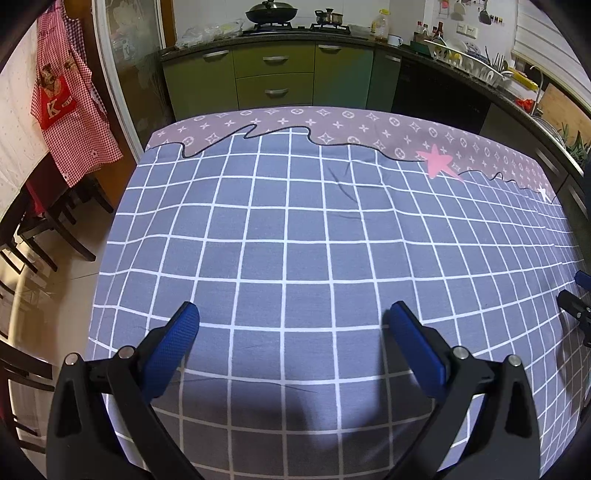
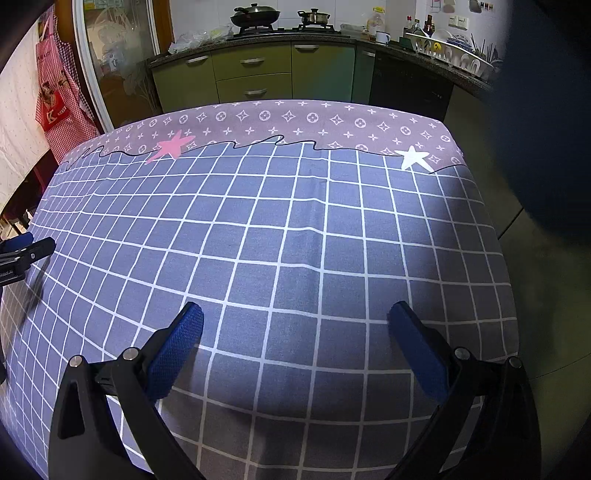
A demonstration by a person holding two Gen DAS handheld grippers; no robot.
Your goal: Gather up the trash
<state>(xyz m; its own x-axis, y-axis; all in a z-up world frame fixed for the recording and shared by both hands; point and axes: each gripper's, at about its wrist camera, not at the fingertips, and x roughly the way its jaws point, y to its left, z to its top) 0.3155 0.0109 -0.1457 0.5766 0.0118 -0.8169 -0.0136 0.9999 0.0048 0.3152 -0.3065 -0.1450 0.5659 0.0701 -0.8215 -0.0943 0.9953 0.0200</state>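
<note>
The left gripper (image 1: 291,317) and right gripper (image 2: 295,317) both hold their jaws spread wide with nothing between them, above the checked cloth (image 1: 295,229) covering the tabletop. No trash shows on the cloth.

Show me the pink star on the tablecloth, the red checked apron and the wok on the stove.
pink star (image 1: 437,161): left wrist view, centre of the star.
red checked apron (image 1: 70,110): left wrist view, middle of the cloth.
wok (image 1: 271,14): left wrist view, on its dark bowl under the lid.
</note>
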